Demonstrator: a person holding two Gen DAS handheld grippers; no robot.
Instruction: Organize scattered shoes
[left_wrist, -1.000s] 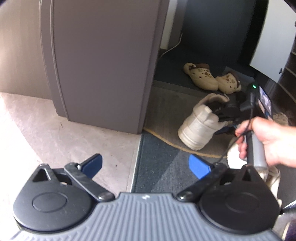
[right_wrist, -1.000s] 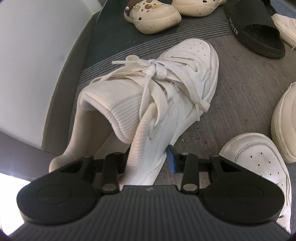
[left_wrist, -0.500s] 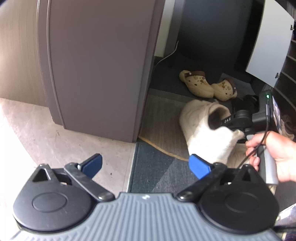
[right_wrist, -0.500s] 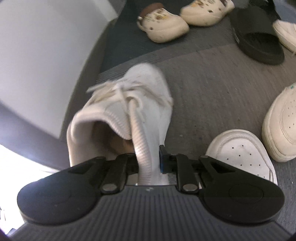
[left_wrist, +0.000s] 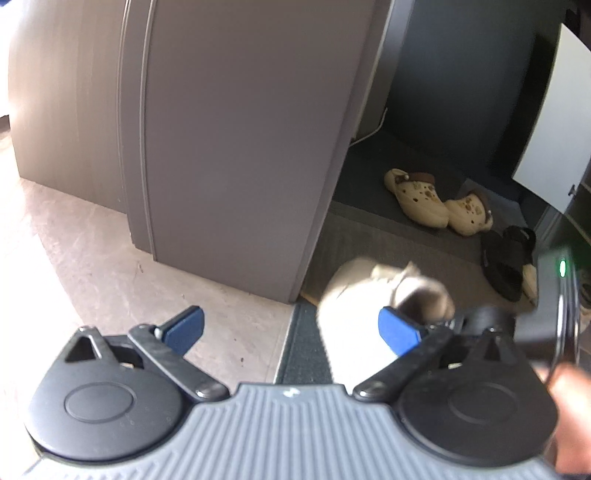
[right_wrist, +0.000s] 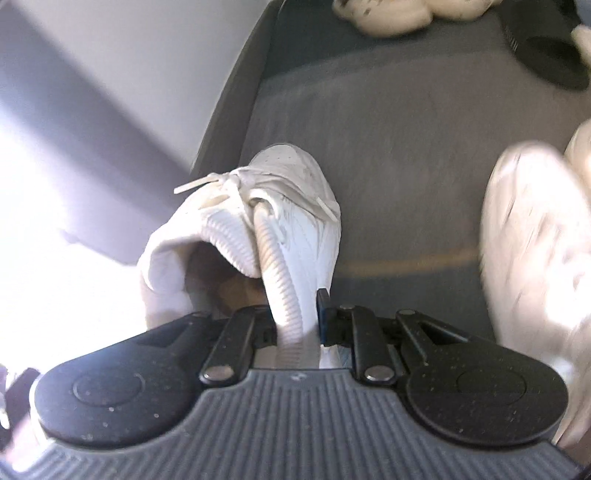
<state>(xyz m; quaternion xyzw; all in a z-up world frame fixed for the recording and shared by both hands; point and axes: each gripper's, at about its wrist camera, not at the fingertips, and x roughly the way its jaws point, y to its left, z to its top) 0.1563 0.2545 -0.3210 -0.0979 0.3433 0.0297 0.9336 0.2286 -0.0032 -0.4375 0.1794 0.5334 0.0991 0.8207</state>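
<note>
The right gripper (right_wrist: 297, 321) is clenched on the ribbed collar of a white sneaker (right_wrist: 280, 206), one jaw inside the opening and one against the outer side. The shoe hangs toe-down and clear of the grey mat (right_wrist: 406, 166), over the mat's near left corner beside the cabinet (left_wrist: 240, 147). The collar grip is a sound choice — it is the one thin, firm edge the jaws can close across, and it leaves the sole free to set down flat.

The left gripper (left_wrist: 291, 328) is released, its blue pads (left_wrist: 184, 328) spread wide with nothing between them. It hovers above the bare floor (left_wrist: 92, 258) at the mat's near edge, held out of the carrying hand's way.

Unsorted footwear on the mat:
- a second white sneaker (right_wrist: 535, 258), blurred, at the right edge;
- two beige clogs (left_wrist: 436, 201) side by side along the far edge;
- black slides (left_wrist: 506, 258) at the far right.

Judgement: the task is at an early stage — one shoe in transit, its partner on the mat. The dangling laces could snag on set-down.
</note>
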